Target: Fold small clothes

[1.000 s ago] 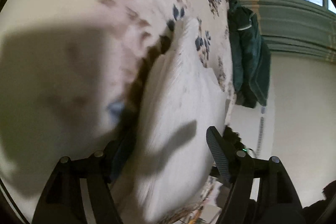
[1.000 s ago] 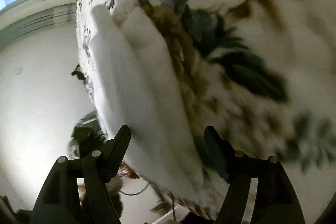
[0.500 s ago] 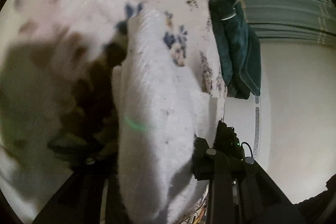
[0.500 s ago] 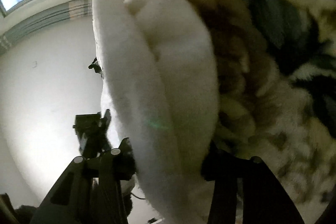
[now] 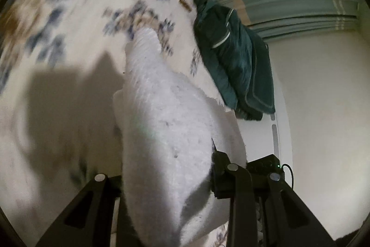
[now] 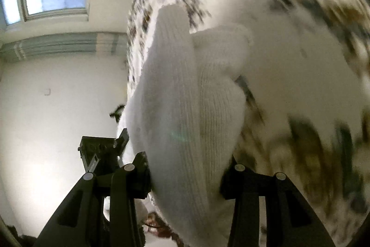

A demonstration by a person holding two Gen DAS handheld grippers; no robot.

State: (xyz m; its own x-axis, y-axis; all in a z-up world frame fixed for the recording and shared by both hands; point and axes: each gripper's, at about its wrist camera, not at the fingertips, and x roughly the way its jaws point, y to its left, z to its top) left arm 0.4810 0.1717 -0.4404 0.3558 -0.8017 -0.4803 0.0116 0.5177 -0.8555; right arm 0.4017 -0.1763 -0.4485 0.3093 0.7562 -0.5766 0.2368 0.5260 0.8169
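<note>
**Left wrist view: white knit pinched at both ends, fold carry in hand**

Left wrist view first, biggest thing: floral bedspread (image 5: pixel 69 43), cream with blue and brown print, motion-blurred, fills left and top. Dark green jacket (image 5: pixel 233 61) hangs off far edge, well apart from work. Curtain (image 5: pixel 289 4) and window at top right, plain wall below.

White knit garment (image 5: pixel 166 136), ribbed, small, runs from near lens out over bedspread. Near end bunched between fingers of left gripper (image 5: pixel 166 179); right finger (image 5: pixel 222 168) pressed into fabric, left one mostly hidden behind cloth. Reads as pinching garment edge. Far end appears to rest on bedspread, hard to confirm through blur.

Right wrist view: same garment (image 6: pixel 185 108), two ribbed lobes side by side, looks like already doubled once. Right gripper (image 6: pixel 187 177) closed onto near end, fabric bulging between both fingers. Other gripper body visible low left, just beside the knit.

Judged step: carry held edge over toward far end for next fold. Advice:
- Keep both pinches firm; thick knit, slips if eased.
- Move both ends together, same height, same pace, otherwise fold skews.
- Keep slight tension between grippers, no sag in middle.
- Lay down flat on far part, edges matched, release only once resting.
- Slow down; blur suggests fast motion, risk of dragging lower layer.
</note>
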